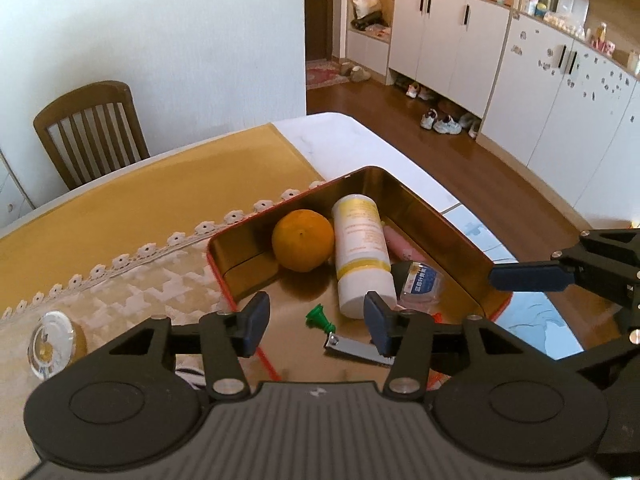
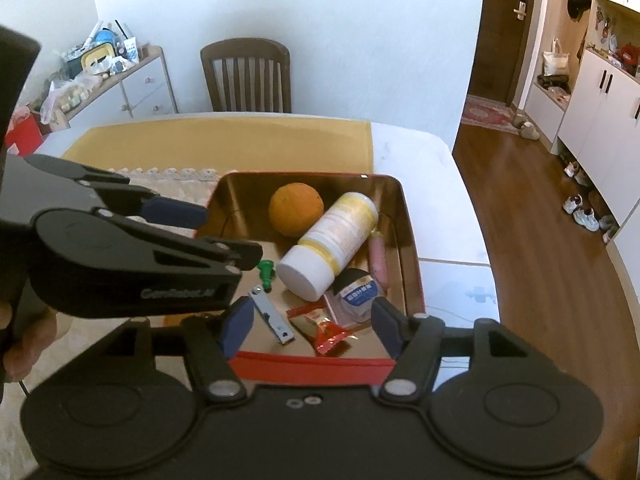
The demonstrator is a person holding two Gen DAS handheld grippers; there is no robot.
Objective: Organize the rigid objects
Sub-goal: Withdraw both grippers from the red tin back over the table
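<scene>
A: What is lying outside the tin (image 1: 472,256)?

B: A clear round thing (image 1: 50,344) is sitting on the cloth at far left.

A: And the grippers?

B: The left gripper (image 1: 316,324) is hanging wide open and empty over the clippers (image 1: 358,350); the right gripper (image 2: 314,326) is gaping empty too. The orange (image 1: 303,240) and bottle (image 1: 362,252) are lying in the tin, so the job is looking mostly done.

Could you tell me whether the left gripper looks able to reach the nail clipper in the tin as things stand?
Probably yes: the left gripper is open just above the nail clipper, which lies uncovered on the tin floor.
</scene>
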